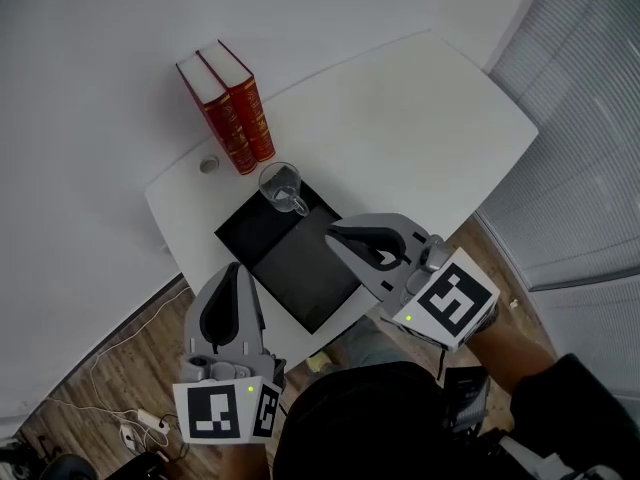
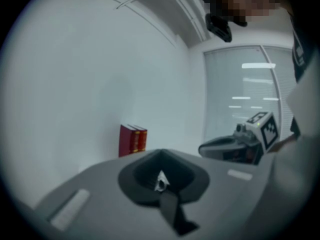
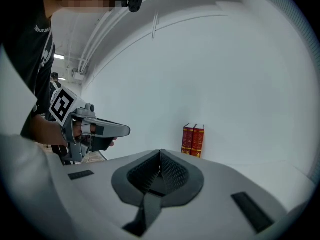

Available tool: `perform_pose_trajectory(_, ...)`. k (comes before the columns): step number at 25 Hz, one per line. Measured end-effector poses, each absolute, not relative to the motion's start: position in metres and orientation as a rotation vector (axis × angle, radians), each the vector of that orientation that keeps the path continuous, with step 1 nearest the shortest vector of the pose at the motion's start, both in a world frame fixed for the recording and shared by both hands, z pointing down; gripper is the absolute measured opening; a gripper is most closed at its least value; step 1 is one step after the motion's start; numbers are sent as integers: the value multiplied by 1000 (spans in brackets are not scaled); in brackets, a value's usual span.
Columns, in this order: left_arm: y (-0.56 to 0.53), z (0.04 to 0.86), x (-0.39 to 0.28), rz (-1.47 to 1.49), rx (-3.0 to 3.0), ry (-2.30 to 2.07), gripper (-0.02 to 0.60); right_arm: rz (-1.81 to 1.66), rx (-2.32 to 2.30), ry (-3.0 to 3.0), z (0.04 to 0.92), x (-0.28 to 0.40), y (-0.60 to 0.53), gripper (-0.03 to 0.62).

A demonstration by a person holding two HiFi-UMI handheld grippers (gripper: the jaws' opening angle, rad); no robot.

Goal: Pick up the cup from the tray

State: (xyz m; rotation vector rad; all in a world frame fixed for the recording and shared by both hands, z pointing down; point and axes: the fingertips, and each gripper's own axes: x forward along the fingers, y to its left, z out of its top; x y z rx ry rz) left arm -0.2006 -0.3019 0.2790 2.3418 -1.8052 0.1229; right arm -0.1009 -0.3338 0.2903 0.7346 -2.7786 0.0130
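Standing upright at the far corner of the black tray (image 1: 300, 268), the glass cup (image 1: 283, 188) is just beside two red books (image 1: 228, 103). Tray lies on the white table (image 1: 420, 108). L gripper (image 1: 237, 268) and R gripper (image 1: 332, 234) hover at the tray's near side, apart from the cup, both w/ jaws pressed together, nothing between them.

You have two red books (image 1: 228, 105) standing upright, side by side, at the far-left edge of the white table (image 1: 420, 108), with a small round cap (image 1: 208, 166) just beside them. White cables (image 1: 110, 388) trail across the wooden floor (image 1: 150, 353) at your left.
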Motion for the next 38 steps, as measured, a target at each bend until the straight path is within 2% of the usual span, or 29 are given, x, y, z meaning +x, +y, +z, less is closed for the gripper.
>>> perform_pose_trajectory(10,-353,310,-195,201,2403,-1755,5,64,743,-2734,308,-87,-374,15)
perform_pose_trajectory(16,-379,338,-187,226,2477,-1688,37,76,757,-2722,315,-76,-396,15)
perform_pose_trajectory(22,-412,380,-194,340,2493,-1623,150,129,759,-2673,334,-67,-424,14)
perform_pose_trajectory(23,-418,388,-194,366,2498,-1603,186,137,758,-2671,337,-67,-428,15)
perform_pose_trajectory(25,-427,406,-193,412,2511,-1553,301,149,749,-2667,341,-68,-437,14)
perform_pose_trajectory(38,-472,477,-186,664,2587,-1382,467,222,689,-2591,375,-61,-480,15)
